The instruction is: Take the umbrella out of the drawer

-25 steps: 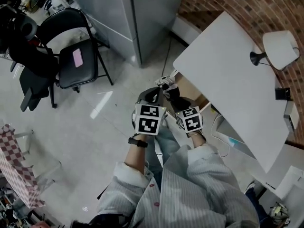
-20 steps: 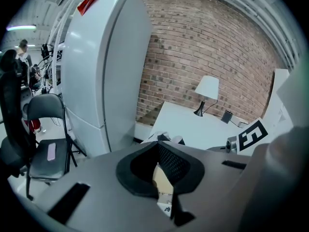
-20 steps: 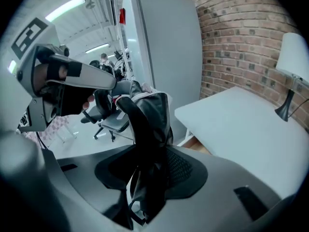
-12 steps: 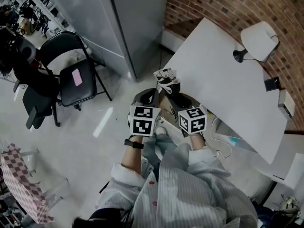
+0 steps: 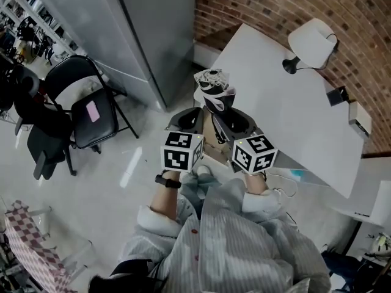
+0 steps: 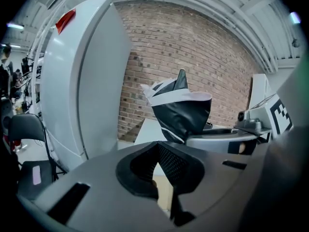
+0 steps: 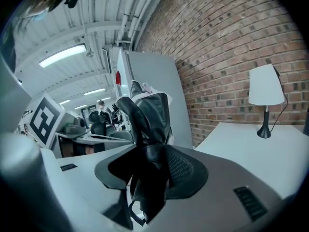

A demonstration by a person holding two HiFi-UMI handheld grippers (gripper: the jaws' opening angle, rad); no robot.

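- Currently, one umbrella [image 5: 213,89] is present. It is folded, black and white, and held upright beside the near corner of the white table [image 5: 278,112].
- Two grippers are counted. The right gripper [image 7: 152,164] has its jaws clamped on the umbrella's black fabric.
- The left gripper [image 6: 157,153] has its jaws closed together with nothing between them, and sits just beside the umbrella.
- One lamp [image 5: 313,41] and one folding chair [image 5: 91,110] are also present.
- Compared with one second earlier, both grippers and the umbrella are higher. The umbrella's top now overlaps the table edge, where before it sat low beneath it.
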